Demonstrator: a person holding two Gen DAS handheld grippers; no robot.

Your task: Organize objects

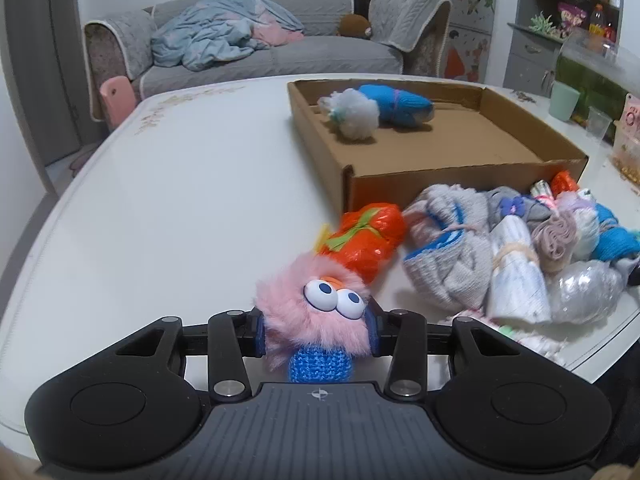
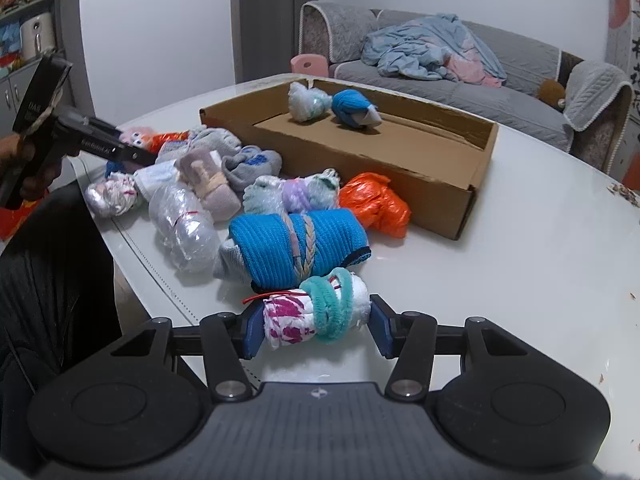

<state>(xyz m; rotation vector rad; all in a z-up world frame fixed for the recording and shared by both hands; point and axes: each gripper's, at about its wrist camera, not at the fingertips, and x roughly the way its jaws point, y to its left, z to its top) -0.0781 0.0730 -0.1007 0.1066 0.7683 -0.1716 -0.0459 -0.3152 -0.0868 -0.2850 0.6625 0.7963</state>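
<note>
My left gripper (image 1: 316,332) is shut on a pink furry toy with googly eyes and a blue knitted base (image 1: 316,312), just above the table. It also shows in the right wrist view (image 2: 134,138), held by the left gripper (image 2: 138,156). My right gripper (image 2: 316,330) is shut on a white floral bundle tied with a teal fuzzy band (image 2: 320,312). A cardboard box (image 1: 448,184) (image 2: 460,208) holds a white bundle (image 1: 354,110) (image 2: 306,102) and a blue bundle (image 1: 400,104) (image 2: 352,108). Several wrapped bundles (image 1: 500,248) (image 2: 200,192) lie in front of the box.
The white table (image 1: 180,200) (image 2: 520,260) bears cups (image 1: 564,100) and snacks at its far right. An orange bag bundle (image 1: 368,240) lies beside the toy; another (image 2: 376,202) touches the box. A big blue roll (image 2: 296,248) lies just ahead of my right gripper. A sofa (image 1: 248,40) stands behind.
</note>
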